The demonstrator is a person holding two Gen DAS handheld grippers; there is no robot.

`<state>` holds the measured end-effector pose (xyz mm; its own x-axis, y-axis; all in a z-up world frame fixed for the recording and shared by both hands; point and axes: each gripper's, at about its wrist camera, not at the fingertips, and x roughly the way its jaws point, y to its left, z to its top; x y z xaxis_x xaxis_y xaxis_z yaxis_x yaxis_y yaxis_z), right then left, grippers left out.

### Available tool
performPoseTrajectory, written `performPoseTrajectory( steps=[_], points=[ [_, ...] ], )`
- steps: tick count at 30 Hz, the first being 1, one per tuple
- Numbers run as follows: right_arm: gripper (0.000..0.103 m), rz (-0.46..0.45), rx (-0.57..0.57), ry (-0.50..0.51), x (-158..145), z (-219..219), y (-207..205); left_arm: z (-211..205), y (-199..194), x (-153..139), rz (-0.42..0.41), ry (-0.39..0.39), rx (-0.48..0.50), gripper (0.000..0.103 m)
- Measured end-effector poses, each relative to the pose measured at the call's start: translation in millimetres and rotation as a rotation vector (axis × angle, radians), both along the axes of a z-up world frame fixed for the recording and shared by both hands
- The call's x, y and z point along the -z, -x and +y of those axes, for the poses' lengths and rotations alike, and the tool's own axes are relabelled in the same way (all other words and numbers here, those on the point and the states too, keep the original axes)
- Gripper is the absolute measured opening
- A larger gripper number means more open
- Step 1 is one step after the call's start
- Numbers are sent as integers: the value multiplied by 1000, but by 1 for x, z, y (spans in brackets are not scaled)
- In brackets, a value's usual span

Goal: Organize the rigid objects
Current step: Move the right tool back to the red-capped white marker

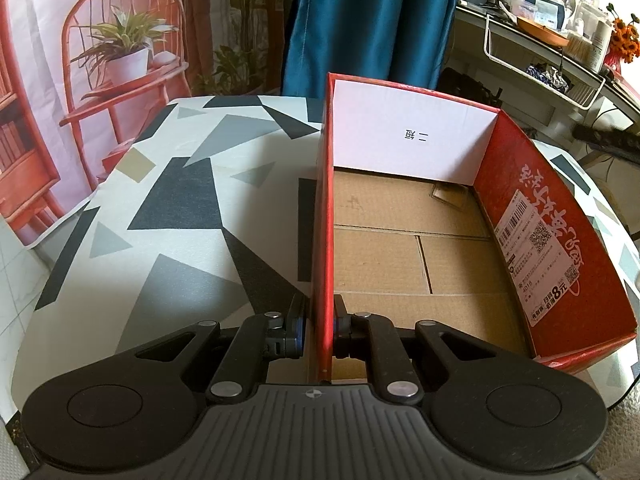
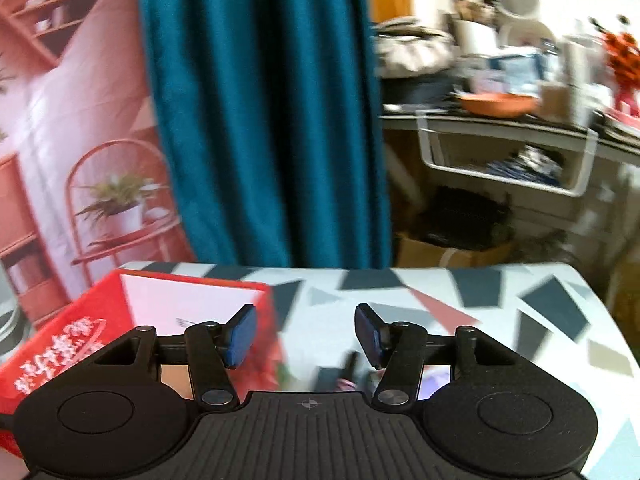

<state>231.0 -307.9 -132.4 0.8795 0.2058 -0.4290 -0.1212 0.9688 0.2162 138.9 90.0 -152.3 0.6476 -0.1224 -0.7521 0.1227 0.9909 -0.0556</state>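
A red cardboard box with a brown floor and a white inner end wall stands open on the patterned table. It holds nothing that I can see. My left gripper is shut on the box's left wall, one finger outside and one inside. In the right wrist view the same box sits at the lower left. My right gripper is open and empty above the table, to the right of the box. Small blurred objects lie below its fingers.
A blue curtain hangs behind the table. A cluttered white desk with a wire basket stands at the right. A printed backdrop with a red chair and plant is at the left. A cardboard box sits on the floor.
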Motion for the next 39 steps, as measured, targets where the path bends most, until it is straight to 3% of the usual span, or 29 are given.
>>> performPoseTrajectory(
  steps=[8,20,31,39],
  points=[
    [53,113,116,23,47,-41,29,0,0,0,0,-3,-2,15],
    [53,344,217,89,103,-41,41,0,0,0,0,-4,-5,15],
    [56,384,230,66,111,-41,32,0,0,0,-1,-2,-7,15],
    [58,389,203,106,108,-31,39,1,1,0,-2,4,-10,15]
  ],
)
